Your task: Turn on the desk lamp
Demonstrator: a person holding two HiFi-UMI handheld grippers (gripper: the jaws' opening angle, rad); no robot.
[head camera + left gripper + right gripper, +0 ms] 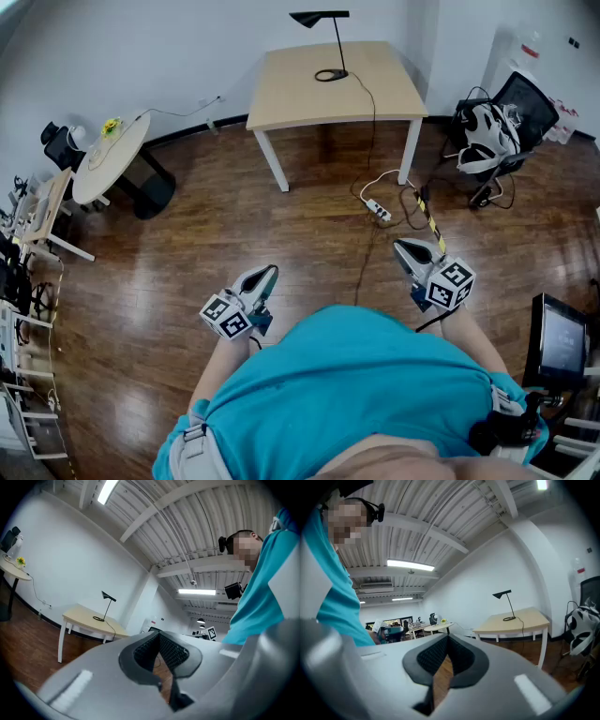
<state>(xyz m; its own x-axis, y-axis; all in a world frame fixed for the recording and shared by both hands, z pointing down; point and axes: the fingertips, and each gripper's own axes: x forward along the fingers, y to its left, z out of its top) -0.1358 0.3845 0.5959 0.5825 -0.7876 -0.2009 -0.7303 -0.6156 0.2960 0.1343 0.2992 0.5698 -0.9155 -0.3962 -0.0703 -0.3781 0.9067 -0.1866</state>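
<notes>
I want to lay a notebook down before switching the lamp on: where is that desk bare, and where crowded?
The desk is bare on its left half, from the lamp base to the left edge. A narrower bare strip lies right of the cord. Crowded: rear centre, at the base, and along the cord to the front edge.

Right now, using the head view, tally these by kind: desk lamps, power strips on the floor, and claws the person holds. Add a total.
Desk lamp: 1
Power strip: 1
Claws: 2 (left claw, right claw)
Total: 4
</notes>
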